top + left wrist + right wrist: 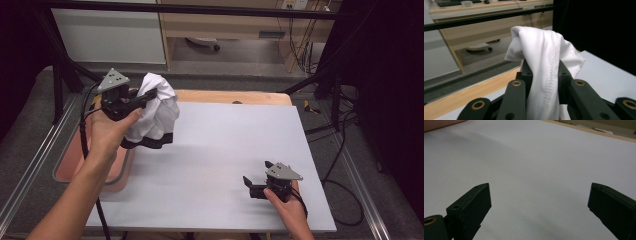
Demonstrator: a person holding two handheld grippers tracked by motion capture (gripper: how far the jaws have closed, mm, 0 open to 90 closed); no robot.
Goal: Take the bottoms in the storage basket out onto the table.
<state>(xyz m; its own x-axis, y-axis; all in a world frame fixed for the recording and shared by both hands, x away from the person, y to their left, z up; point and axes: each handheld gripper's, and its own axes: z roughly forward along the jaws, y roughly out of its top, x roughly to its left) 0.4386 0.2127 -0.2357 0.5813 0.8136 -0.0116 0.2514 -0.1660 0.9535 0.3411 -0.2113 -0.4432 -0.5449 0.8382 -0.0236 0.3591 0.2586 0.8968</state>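
White garment (156,112), one piece with a dark hem, is hanging at the upper left of the high view, pinched in the left gripper (142,100) above the pink tray's (67,165) edge. The right gripper (256,186), lower right, is sitting wide apart over the white board (225,150).

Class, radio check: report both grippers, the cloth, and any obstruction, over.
Left gripper shut on white cloth, lifted above the table's left rear. Right gripper open, low over bare tabletop. Pink tray at left edge; nothing blocking.
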